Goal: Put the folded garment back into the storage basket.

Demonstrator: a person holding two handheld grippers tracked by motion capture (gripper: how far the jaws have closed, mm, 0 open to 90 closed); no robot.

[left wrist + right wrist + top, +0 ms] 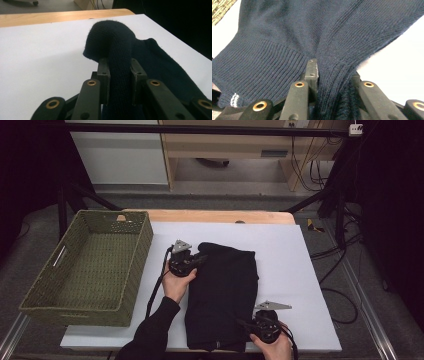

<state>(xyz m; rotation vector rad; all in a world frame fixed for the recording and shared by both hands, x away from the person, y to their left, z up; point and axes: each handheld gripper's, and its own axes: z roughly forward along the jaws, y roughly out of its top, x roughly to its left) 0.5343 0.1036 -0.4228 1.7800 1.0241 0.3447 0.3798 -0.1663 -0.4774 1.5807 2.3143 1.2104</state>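
Note:
A dark navy knit sweater [222,290] lies folded on the white sheet [295,270] in the middle of the table. My left gripper [200,259] is at the sweater's far left corner, shut on a bunched fold of the knit [117,50], which rises between its jaws. My right gripper [245,326] is at the sweater's near right edge, shut on a ridge of the knit [332,82] near the ribbed hem [262,65]. A person's hand holds each gripper.
A green woven basket [65,285] stands on the left side of the table. The wooden table edge [215,216] shows beyond the sheet. Cables [335,270] and a black frame post [341,210] are on the right.

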